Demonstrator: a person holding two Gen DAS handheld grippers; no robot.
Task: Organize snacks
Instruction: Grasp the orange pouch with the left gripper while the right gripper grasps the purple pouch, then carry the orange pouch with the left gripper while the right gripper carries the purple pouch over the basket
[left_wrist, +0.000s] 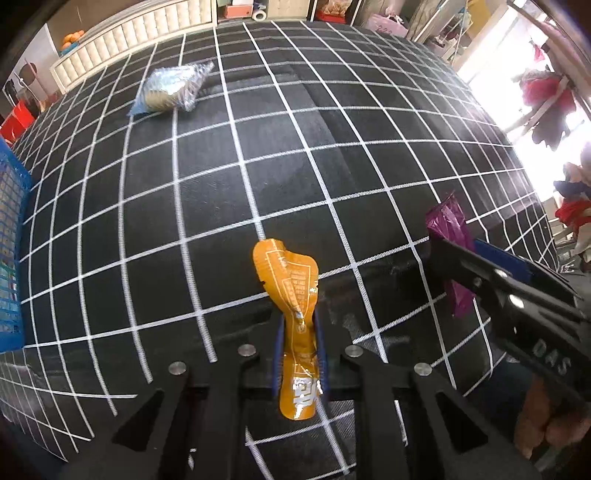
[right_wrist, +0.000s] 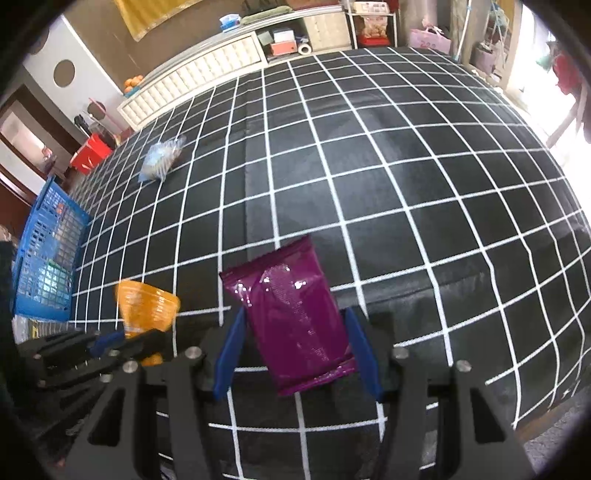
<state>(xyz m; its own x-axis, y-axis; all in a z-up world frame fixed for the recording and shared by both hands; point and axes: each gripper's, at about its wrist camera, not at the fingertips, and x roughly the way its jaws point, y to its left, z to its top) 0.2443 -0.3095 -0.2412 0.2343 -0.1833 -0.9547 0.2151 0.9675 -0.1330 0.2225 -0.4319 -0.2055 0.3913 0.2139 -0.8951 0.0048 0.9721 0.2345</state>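
Two snack packets are held off the surface, one per tool. Orange sachet (left_wrist: 297, 332): glossy foil-plastic, narrow, creased and twisted at the waist, printed with pale text, top end flared and curled. It sits upright between the blue pads of the left tool (left_wrist: 298, 354), which is pinched tight on its lower half. Purple packet (right_wrist: 293, 325): flat rectangular pouch, shiny film with specular spots, crimped end seams, tilted slightly to the left. The right tool (right_wrist: 295, 354) grips it by both long edges, blue pads pressed against the sides, jaws set wide by the pouch width.

Third snack: a clear crinkled wrapper with blue tint and a pale round biscuit inside (left_wrist: 171, 90), lying flat on the far left part of the surface, well apart from both tools.

Pose: both tools point forward over the surface, side by side; from the left wrist view the right tool enters at the right edge, with the person's fingers (left_wrist: 543, 417) visible under it.

Blue plastic basket (right_wrist: 48, 258), lattice walls, stands at the left edge and holds packets that are too blurred to identify.

Surface: black woven cloth with a white grid (right_wrist: 369, 166), creased along the middle. Behind it, a cream tufted bench (right_wrist: 207, 77), cluttered shelves, bright window at right.
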